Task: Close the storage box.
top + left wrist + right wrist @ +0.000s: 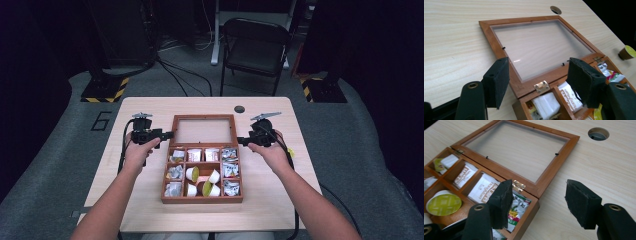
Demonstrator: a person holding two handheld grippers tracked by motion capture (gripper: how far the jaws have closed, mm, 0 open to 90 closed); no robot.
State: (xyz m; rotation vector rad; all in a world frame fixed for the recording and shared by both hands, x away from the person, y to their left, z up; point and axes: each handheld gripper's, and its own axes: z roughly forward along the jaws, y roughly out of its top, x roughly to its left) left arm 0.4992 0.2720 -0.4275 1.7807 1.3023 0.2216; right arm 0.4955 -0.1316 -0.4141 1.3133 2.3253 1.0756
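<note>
A wooden compartment box (202, 200) stands mid-table, holding sachets (485, 188) and white capsules with green tops (443, 203). Its glass-paned lid (203, 118) lies flat on the table behind it, joined by brass hinges (541, 86). My left gripper (167, 134) is at the lid's left hinge corner. Its jaws (539, 82) stand apart over the lid frame (496, 40) with nothing pressed between them. My right gripper (241, 140) is at the box's back right corner. It (540, 202) is open above the box wall (529, 217) and the bare table.
A cable hole (239, 109) sits in the table behind the lid. A loose capsule (627, 52) lies on the table to the right of the box. A black folding chair (255, 47) stands beyond the far edge. Bare tabletop lies left and right of the box.
</note>
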